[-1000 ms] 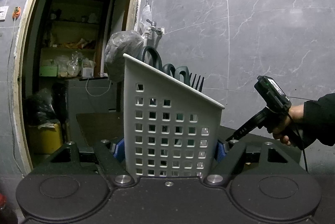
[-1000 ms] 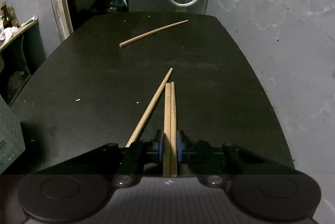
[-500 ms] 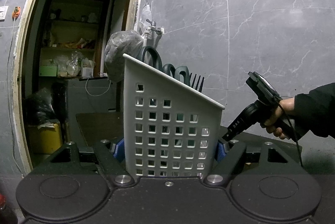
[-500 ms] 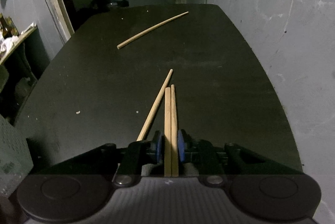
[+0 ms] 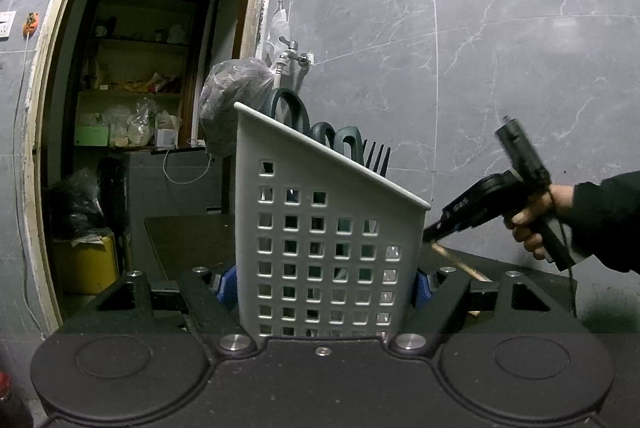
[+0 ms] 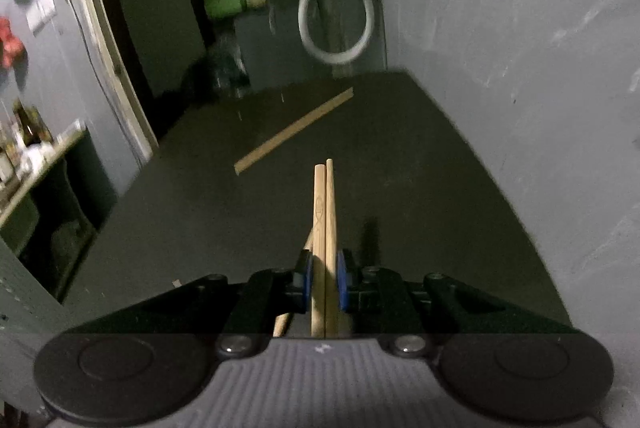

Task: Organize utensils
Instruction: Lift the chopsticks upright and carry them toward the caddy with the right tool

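Right tool [image 6: 322, 278] lifting off table [image 6: 440, 187], pinching chopstick pair [image 6: 323, 211]; third stick now trapped underneath. Left tool [image 5: 324, 286] clamping basket [image 5: 320, 228], steady. Drop-in next, likely.

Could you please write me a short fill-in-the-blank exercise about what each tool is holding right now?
1. The left tool is clamped on a white perforated ____.
2. The right tool grips ____ wooden chopsticks side by side.
3. Farther along the dark table, ____ loose chopstick lies flat.
4. Scissor handles and a black ____ stick up above the rim.

Missing words: utensil basket; two; one; fork
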A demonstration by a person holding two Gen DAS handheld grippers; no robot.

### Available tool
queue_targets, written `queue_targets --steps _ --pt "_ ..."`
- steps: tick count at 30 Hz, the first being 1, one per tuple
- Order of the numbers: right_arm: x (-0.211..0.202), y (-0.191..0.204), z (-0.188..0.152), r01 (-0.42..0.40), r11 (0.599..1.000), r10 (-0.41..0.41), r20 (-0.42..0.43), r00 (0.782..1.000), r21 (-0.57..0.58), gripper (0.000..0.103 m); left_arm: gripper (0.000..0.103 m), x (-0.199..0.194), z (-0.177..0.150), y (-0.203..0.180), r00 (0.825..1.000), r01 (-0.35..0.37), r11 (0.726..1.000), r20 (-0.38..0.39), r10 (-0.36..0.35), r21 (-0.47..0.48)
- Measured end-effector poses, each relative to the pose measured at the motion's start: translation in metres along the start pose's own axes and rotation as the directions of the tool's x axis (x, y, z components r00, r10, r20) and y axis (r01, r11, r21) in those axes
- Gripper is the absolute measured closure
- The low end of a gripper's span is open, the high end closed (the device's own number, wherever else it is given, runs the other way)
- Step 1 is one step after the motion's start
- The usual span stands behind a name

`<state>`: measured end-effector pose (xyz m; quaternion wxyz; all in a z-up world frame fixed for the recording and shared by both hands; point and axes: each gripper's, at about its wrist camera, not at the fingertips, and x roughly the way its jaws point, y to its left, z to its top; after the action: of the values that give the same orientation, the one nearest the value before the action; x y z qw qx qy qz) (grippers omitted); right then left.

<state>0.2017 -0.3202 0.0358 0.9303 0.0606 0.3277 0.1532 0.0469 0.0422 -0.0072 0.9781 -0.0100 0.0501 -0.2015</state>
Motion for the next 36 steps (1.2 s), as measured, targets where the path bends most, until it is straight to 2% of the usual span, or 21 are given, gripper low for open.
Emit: queue_targets --steps 3,5,9,13,17,26,34,36 --pt "-0.019 0.000 -0.006 -0.026 1.000 0.025 0.112 0.993 0.001 0.088 0.024 0.000 0.000 0.000 1.000 0.000 1.000 -0.001 0.000 -0.001" --pt "-0.030 0.003 -0.011 -0.046 0.999 0.046 0.192 0.980 -0.002 0.088 0.024 0.001 0.000 -0.001 1.000 -0.002 1.000 -0.003 0.002 0.000" --pt "-0.049 0.007 -0.021 -0.070 0.997 0.074 0.347 0.935 -0.025 0.088 0.024 0.001 0.000 -0.001 1.000 -0.003 1.000 -0.004 0.003 0.003" --pt "-0.059 0.010 -0.034 -0.084 0.996 0.089 0.447 0.890 -0.032 0.088 0.024 0.002 0.000 -0.001 1.000 -0.004 1.000 -0.005 0.004 0.005" --pt "-0.066 0.013 -0.039 -0.095 0.995 0.102 0.497 0.862 -0.040 0.088 0.024 0.002 0.000 -0.001 1.000 -0.004 1.000 -0.004 0.004 0.004" --pt "-0.086 0.023 -0.045 -0.101 0.993 0.122 0.560 0.819 -0.068 0.088 0.024 0.002 0.000 -0.001 1.000 -0.004 1.000 -0.003 0.004 0.003" --pt "-0.100 0.033 -0.049 -0.079 0.992 0.123 0.587 0.800 -0.101 0.088 0.024 0.002 -0.001 -0.001 1.000 -0.004 1.000 -0.003 0.004 0.003" --pt "-0.108 0.039 -0.046 -0.075 0.990 0.132 0.600 0.789 -0.119 0.088 0.024 0.001 -0.001 -0.001 1.000 -0.005 1.000 -0.002 0.005 0.004"
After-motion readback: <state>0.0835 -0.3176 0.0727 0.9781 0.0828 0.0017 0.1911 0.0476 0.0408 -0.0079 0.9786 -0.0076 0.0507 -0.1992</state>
